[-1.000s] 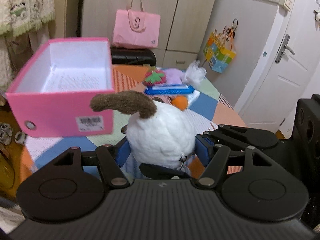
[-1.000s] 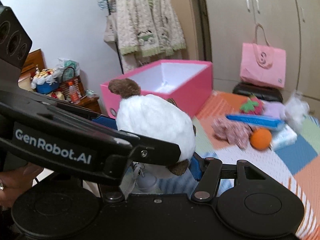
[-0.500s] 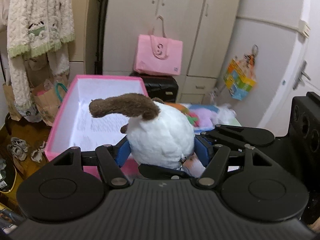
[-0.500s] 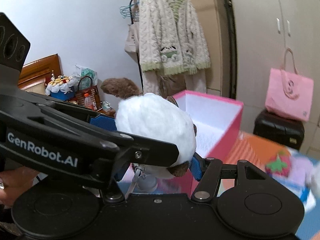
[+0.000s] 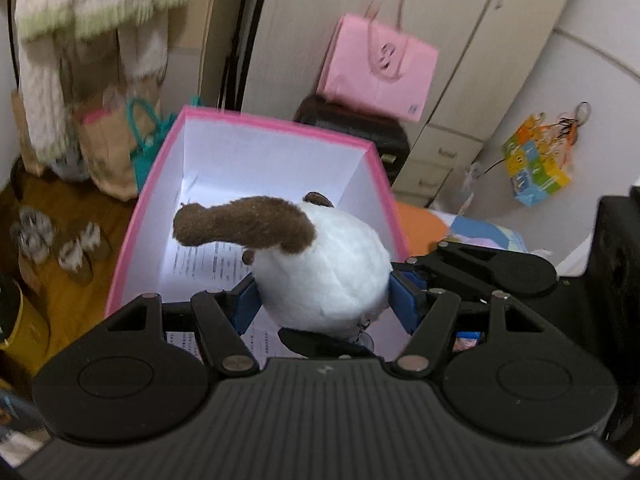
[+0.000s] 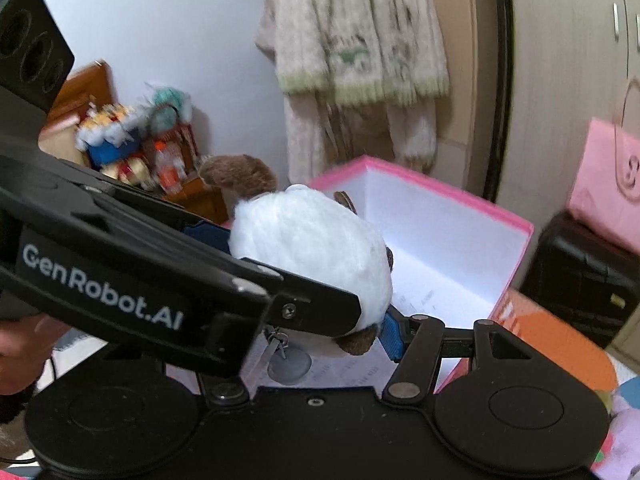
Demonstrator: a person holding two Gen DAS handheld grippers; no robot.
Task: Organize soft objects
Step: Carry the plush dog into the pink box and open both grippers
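Observation:
A round white plush toy [image 5: 324,276] with a brown ear [image 5: 240,228] hangs over the open pink box [image 5: 280,120]. My left gripper [image 5: 322,300] is shut on it, its blue pads [image 5: 404,300] pressed into both flanks. In the right wrist view the same plush toy [image 6: 312,248] sits above the pink box [image 6: 440,188]. My right gripper [image 6: 304,284] also grips it: one blue pad [image 6: 390,334] presses its lower right, and the other finger is hidden behind the left gripper's black body [image 6: 120,280]. The box's white inside holds only printed paper.
A pink bag [image 5: 380,68] rests on a black case [image 5: 360,132] behind the box, before a wardrobe. A knit cardigan [image 6: 360,40] hangs at the left, with slippers [image 5: 60,244] on the wooden floor below. Soft toys lie on the patchwork blanket [image 6: 560,348] at the right. A hand [image 6: 16,344] holds the left gripper.
Both grippers have carried the plush toy leftward from above the patchwork blanket to above the pink box, which now lies under the toy. Both grips are unchanged.

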